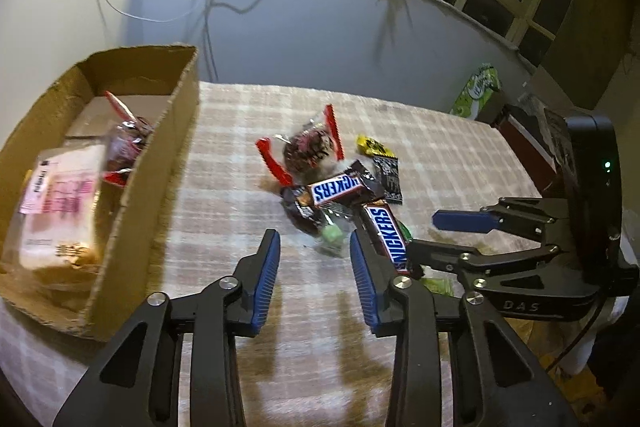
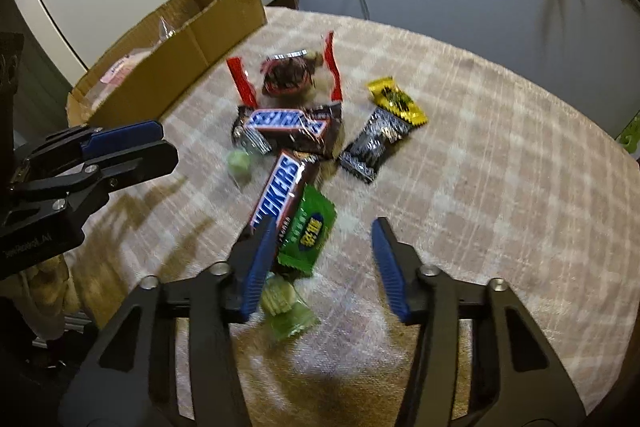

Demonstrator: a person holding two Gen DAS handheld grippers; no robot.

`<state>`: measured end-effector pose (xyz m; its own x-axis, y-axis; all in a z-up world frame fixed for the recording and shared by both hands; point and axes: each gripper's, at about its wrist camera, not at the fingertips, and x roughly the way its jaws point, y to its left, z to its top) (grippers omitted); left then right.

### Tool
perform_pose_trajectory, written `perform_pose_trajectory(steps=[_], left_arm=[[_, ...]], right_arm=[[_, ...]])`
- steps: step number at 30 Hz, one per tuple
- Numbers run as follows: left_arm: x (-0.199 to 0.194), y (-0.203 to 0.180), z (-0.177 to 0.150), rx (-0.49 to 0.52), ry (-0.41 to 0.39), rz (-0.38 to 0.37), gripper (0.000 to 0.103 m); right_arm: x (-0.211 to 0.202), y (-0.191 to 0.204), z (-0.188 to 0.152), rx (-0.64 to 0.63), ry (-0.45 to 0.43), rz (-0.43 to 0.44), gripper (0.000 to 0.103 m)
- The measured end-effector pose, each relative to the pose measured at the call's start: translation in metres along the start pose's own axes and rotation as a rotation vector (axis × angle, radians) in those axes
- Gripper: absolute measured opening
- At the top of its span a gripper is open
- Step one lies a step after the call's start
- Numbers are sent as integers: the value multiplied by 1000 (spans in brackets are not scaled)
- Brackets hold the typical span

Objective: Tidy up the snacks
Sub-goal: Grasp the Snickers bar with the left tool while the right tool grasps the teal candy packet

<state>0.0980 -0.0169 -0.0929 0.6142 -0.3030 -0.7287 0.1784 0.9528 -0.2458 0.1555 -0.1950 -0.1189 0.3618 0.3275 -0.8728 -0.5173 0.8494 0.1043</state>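
Both tongs gape empty: left tongs (image 1: 314,267) at lower centre, right tongs (image 2: 322,263) likewise. The snacks (image 2: 288,131) sit heaped mid-frame on the bench (image 2: 500,187), box (image 1: 160,155) at left. Overlapping wrappers risk 2 lifting together or slipping.

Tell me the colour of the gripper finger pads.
Blue, ribbed pads on black fingers; clearest in the left wrist view.

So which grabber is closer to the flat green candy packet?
Right. The right gripper hangs just over the green packet, one finger at its edge. The left gripper is farther, off beyond the Snickers bar.
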Motion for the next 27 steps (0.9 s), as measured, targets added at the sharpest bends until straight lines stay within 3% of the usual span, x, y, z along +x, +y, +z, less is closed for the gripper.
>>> perform_pose_trajectory(steps=[9,19,27], left_arm=[[8,-12,0,19,25,-15,33],[17,-22,1,43,45,-33,33],[29,-35,1,59,81,-58,33]], right_arm=[[1,-13,-1,59,6,75,42],[-4,-20,-7,47,9,6,34],[5,-16,-8,29,18,9,33]])
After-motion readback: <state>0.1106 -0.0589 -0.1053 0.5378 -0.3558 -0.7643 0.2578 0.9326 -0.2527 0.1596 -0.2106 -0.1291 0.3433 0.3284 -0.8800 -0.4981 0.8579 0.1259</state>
